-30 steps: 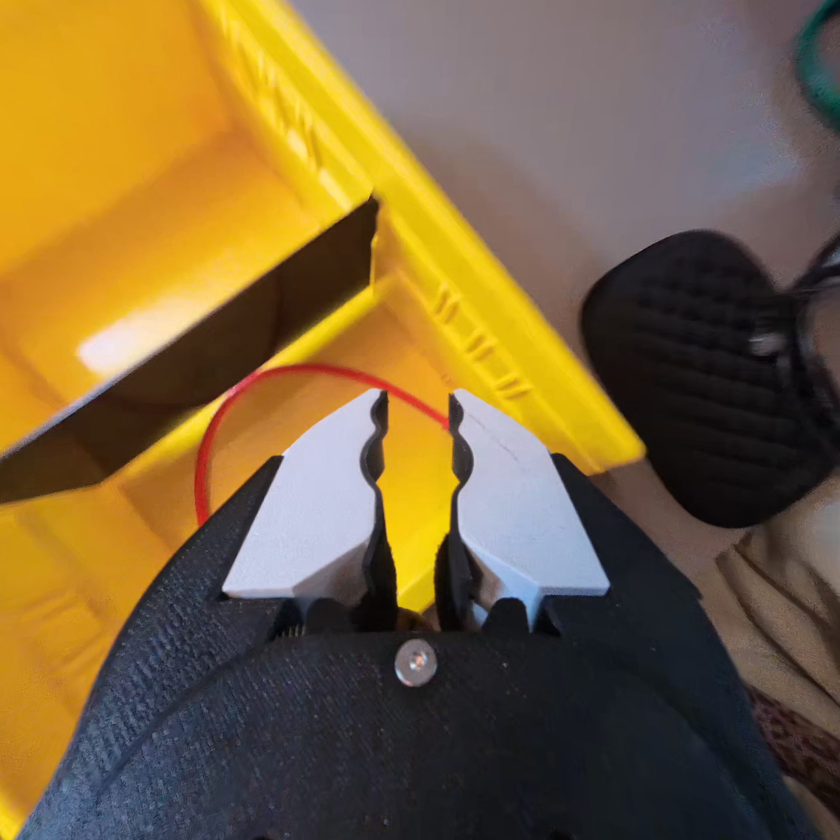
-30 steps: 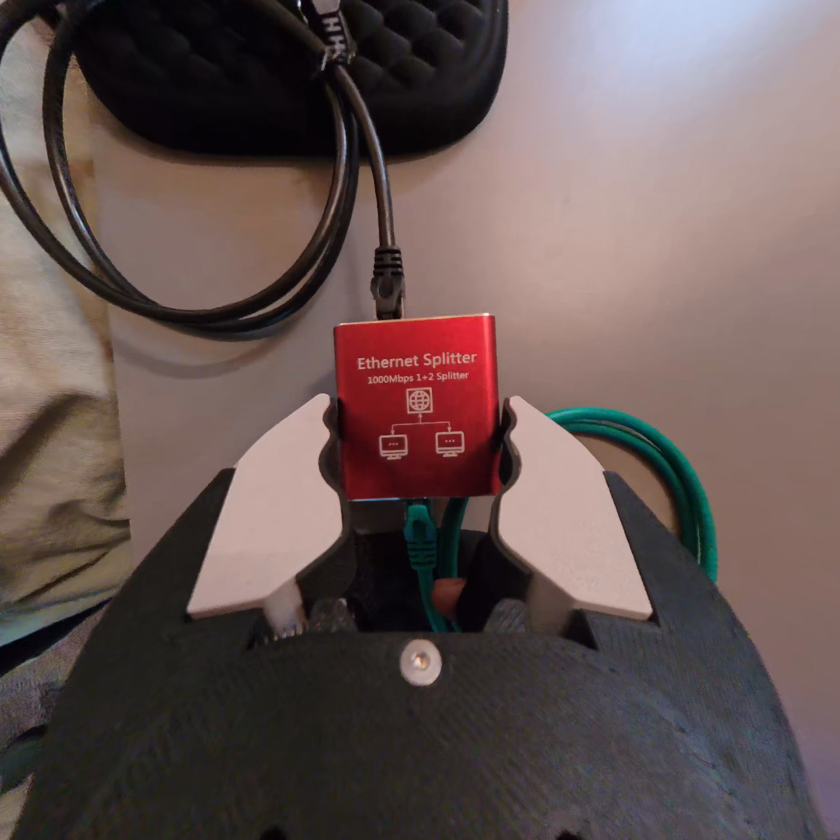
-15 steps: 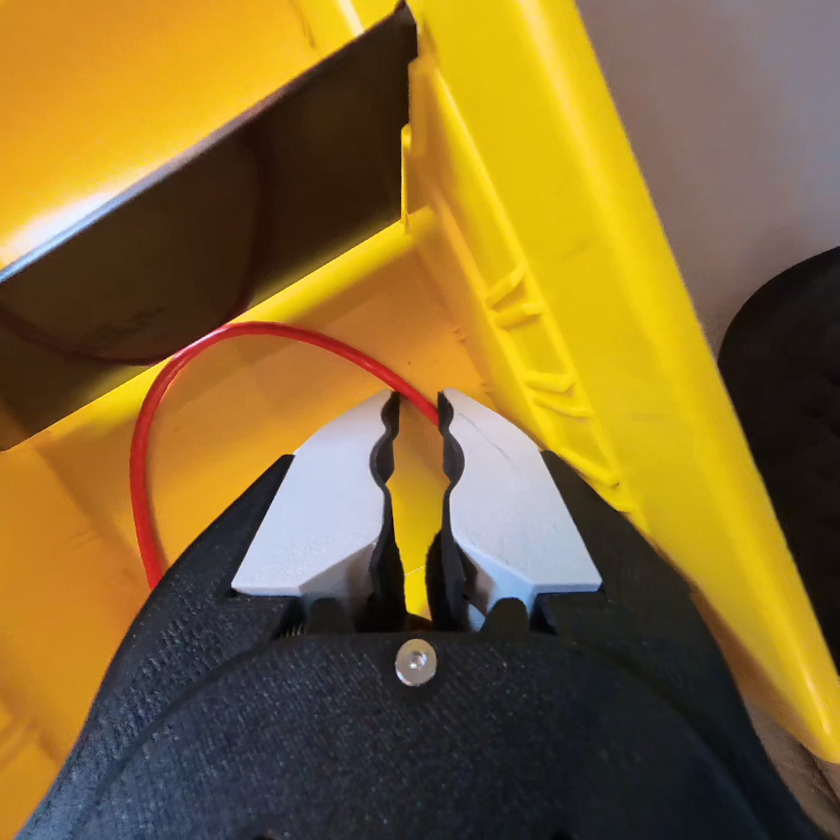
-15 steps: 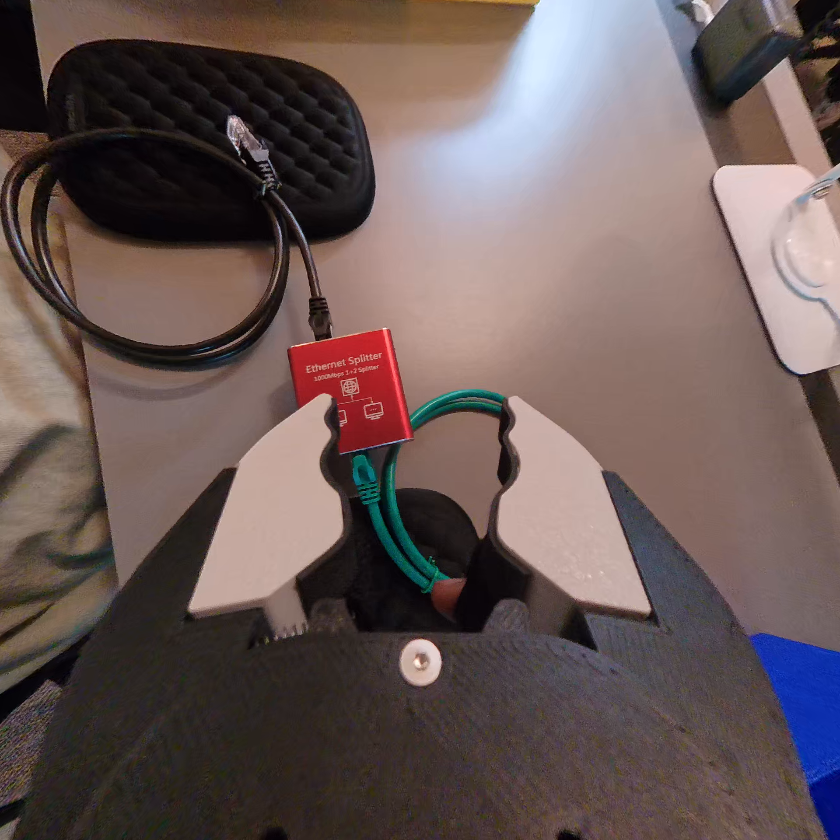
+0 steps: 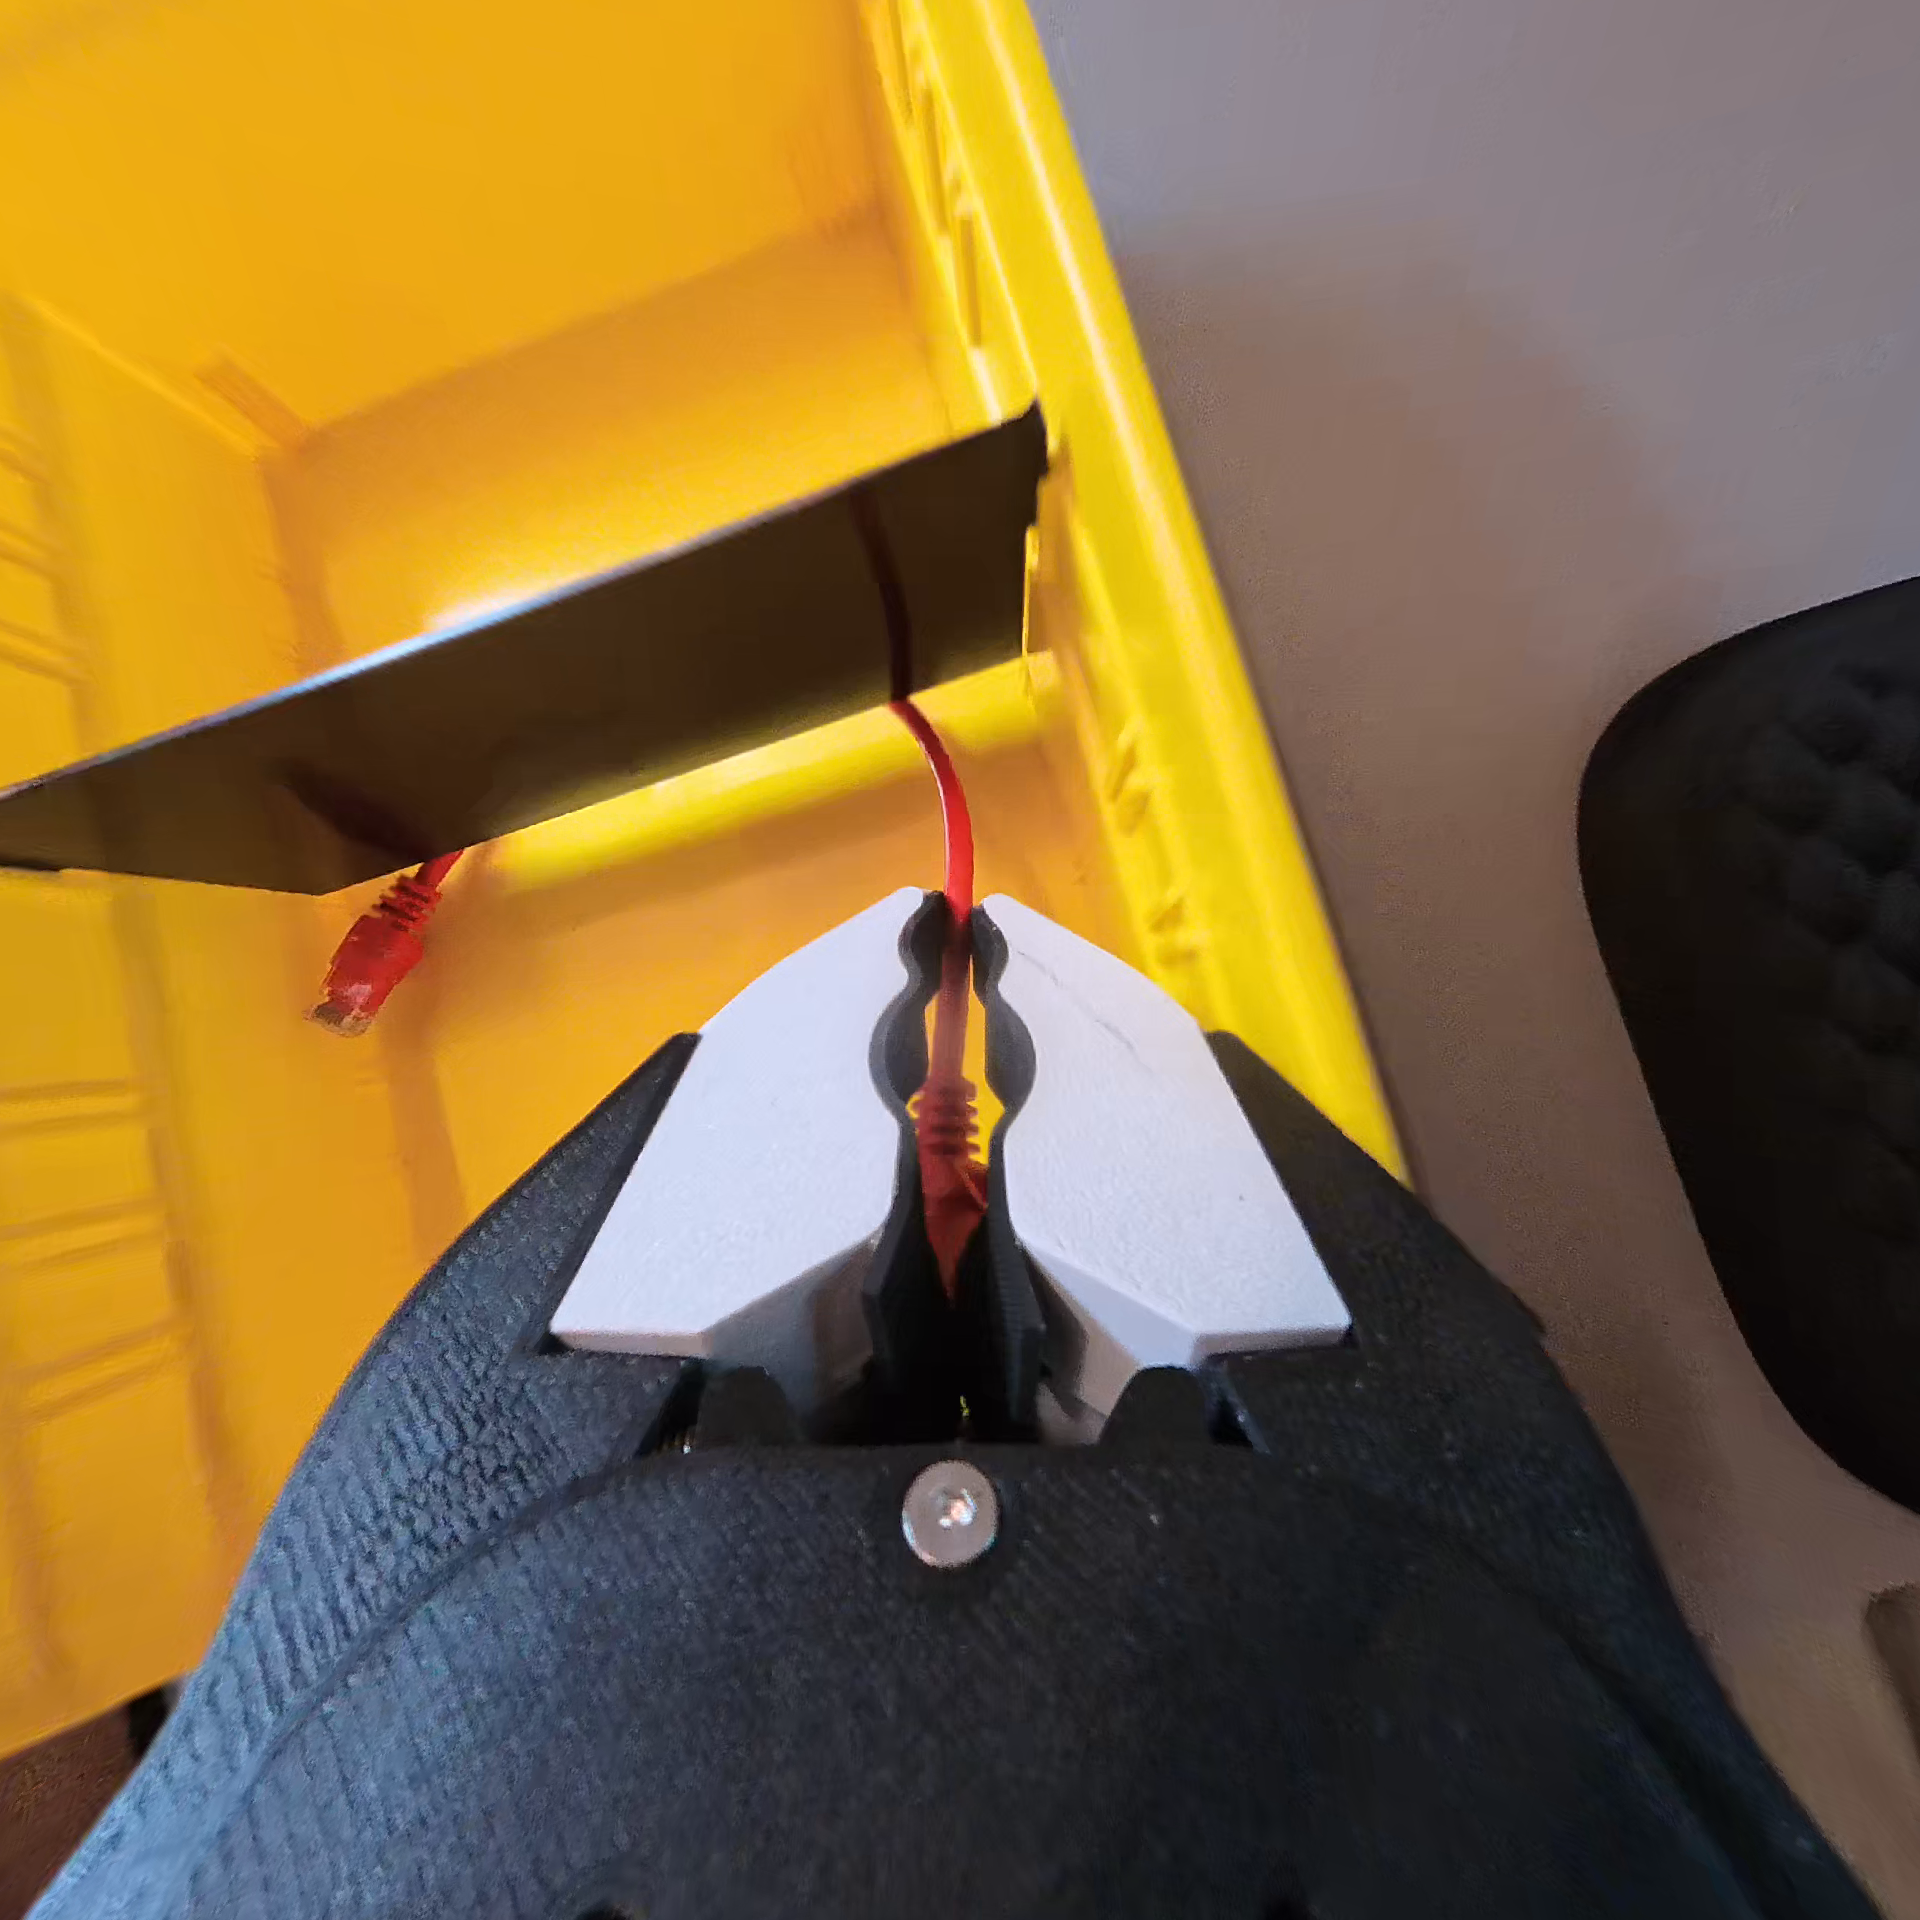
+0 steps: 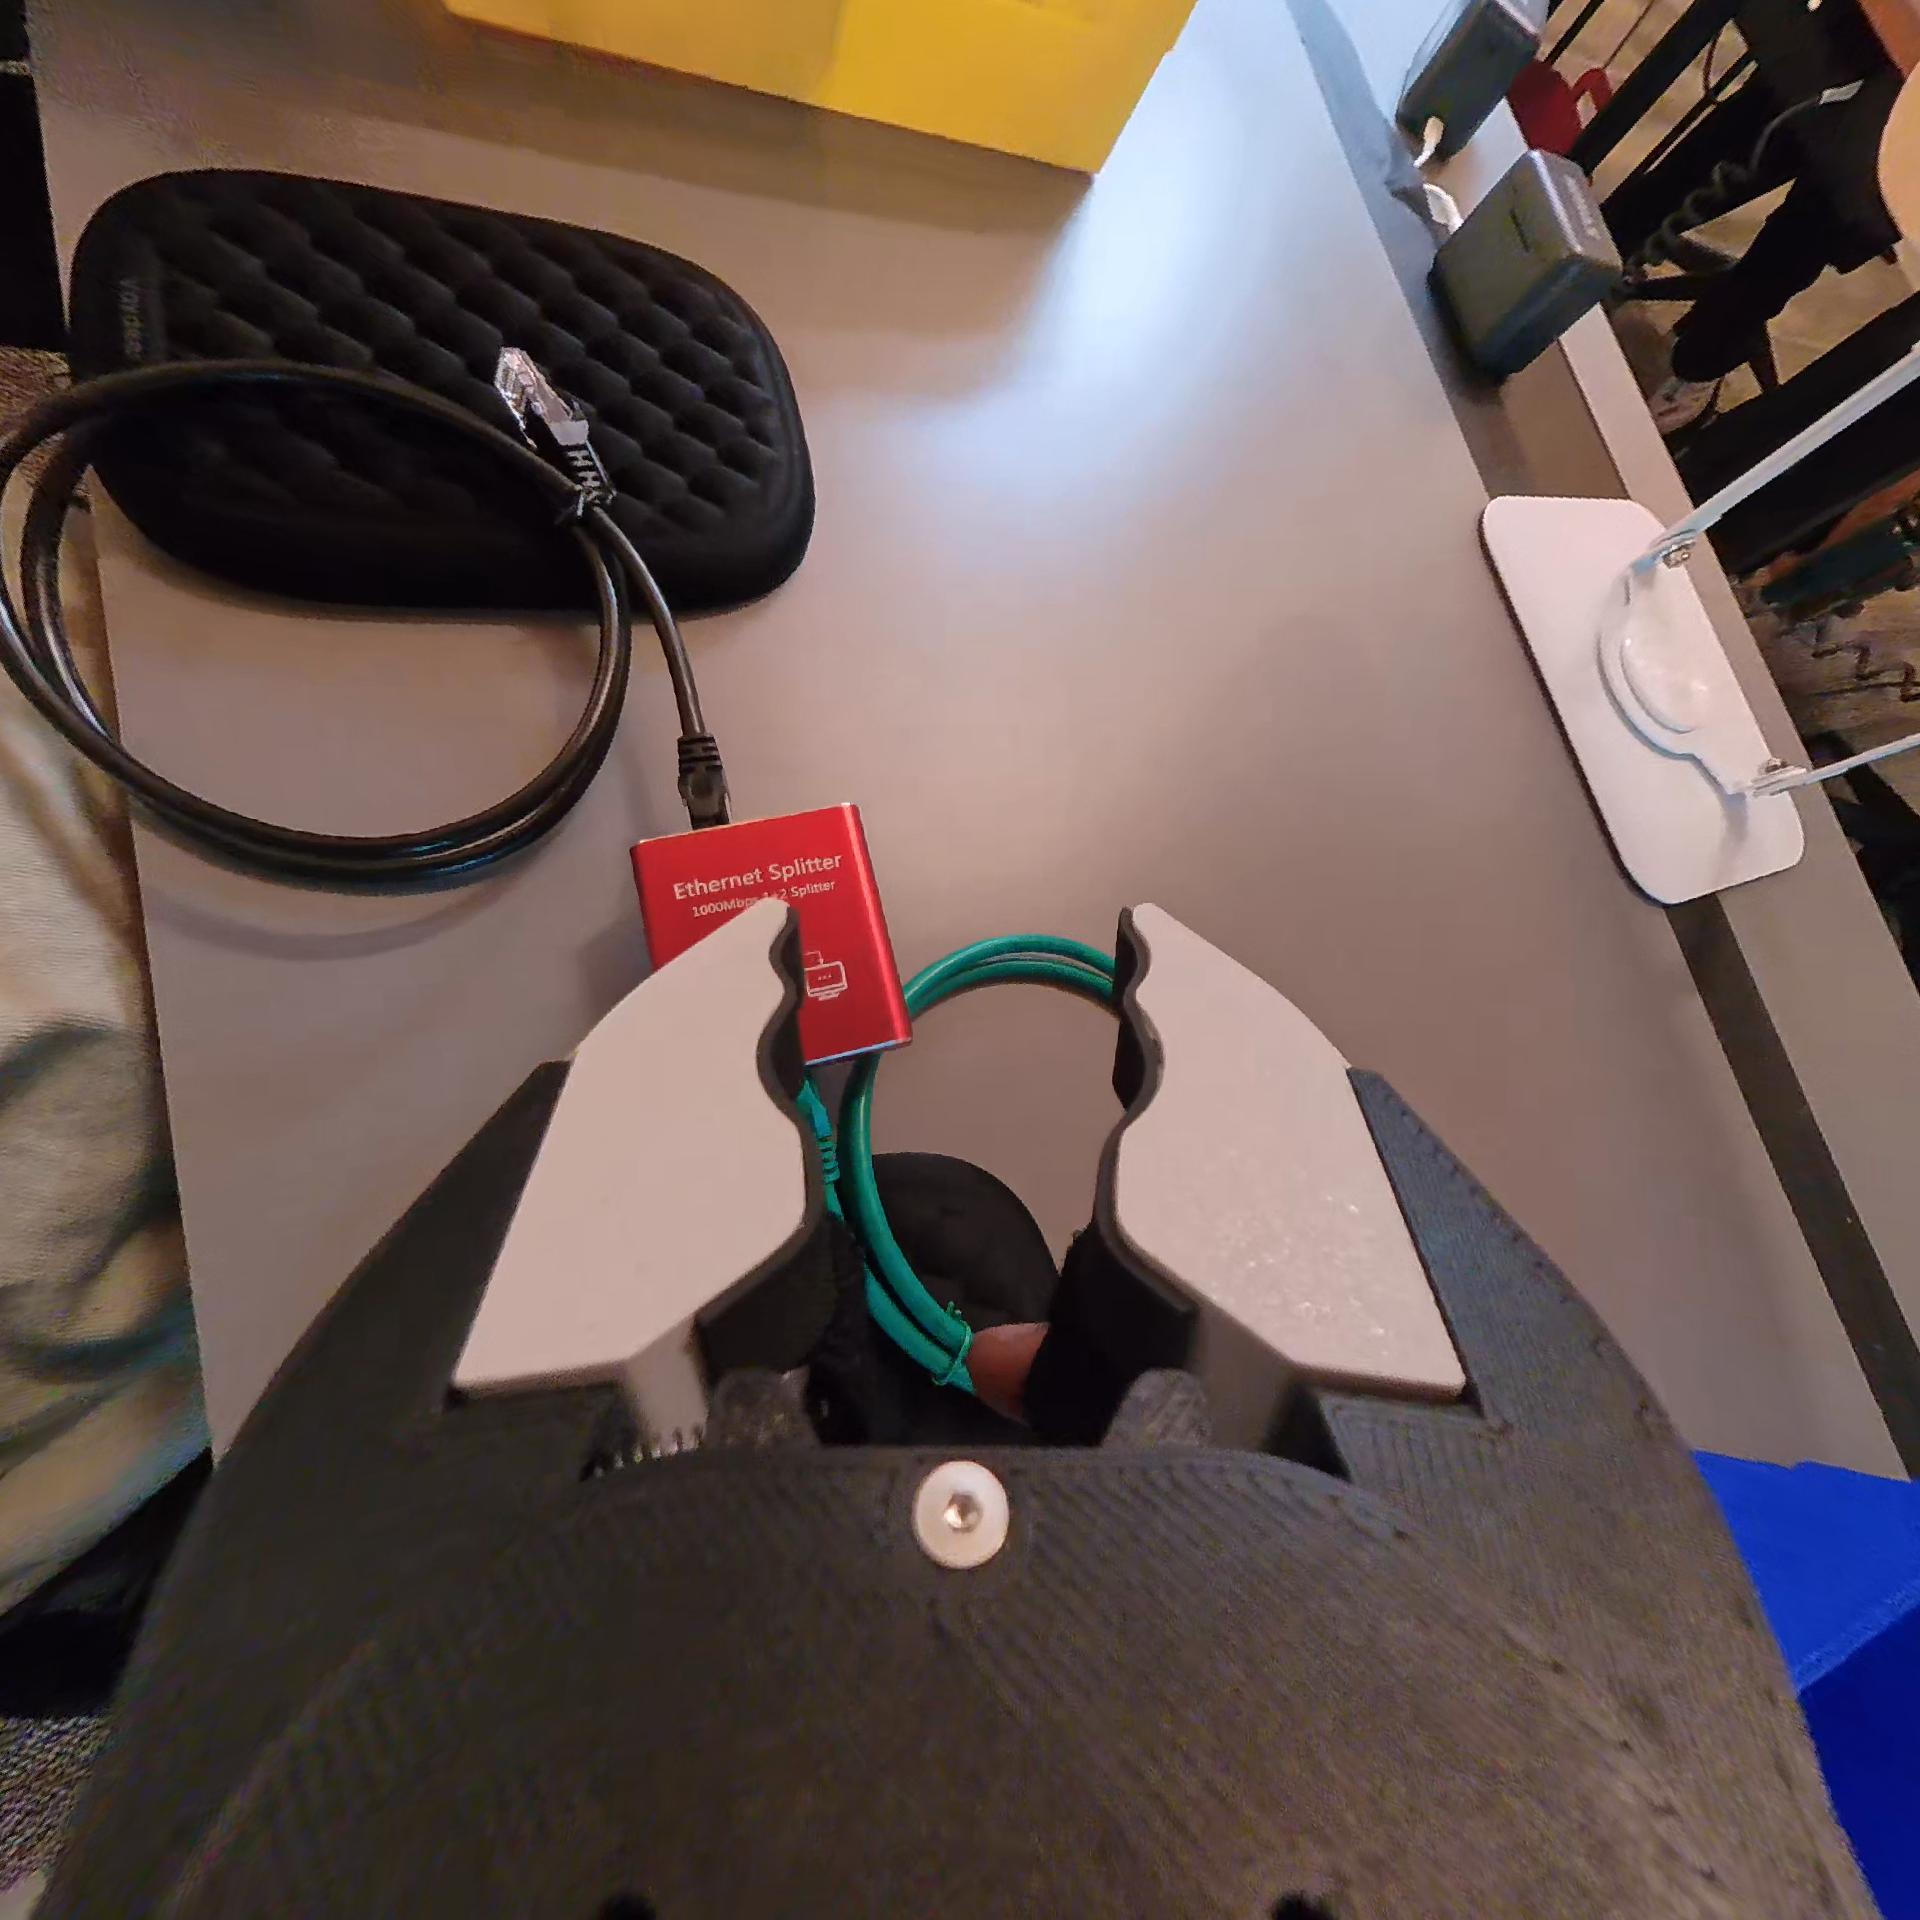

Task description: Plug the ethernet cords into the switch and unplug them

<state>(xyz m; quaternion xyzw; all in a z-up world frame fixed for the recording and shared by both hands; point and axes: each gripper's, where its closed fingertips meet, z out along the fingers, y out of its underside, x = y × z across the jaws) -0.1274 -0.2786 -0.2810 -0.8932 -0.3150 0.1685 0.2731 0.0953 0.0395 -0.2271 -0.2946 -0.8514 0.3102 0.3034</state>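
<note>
1. Left wrist view: the left gripper (image 5: 948, 914) has its grey fingers pinched together on the thin red ethernet cord (image 5: 951, 831), one ribbed plug boot caught between them. A second ago the fingers stood narrowly apart with the cord looping free in front. The cord's other red plug (image 5: 372, 951) now hangs in the air under the black divider plate (image 5: 582, 686) of the yellow plastic bin (image 5: 1101, 582). Its far end was out of sight before.

2. Right wrist view: the right gripper (image 6: 951, 940) is spread wide and holds nothing. A second ago its fingers flanked the small red metal splitter box (image 6: 764, 883); now the box lies on the grey tabletop (image 6: 1143, 582), partly behind the left finger.
   - Only this view shows the coiled black cord (image 6: 582, 790) plugged into the box's far side.
   - The green cord (image 6: 987, 961) enters the near side.
   - The black cord's free clear plug (image 6: 535, 400) rests on the black quilted pad (image 6: 416, 343).
</note>
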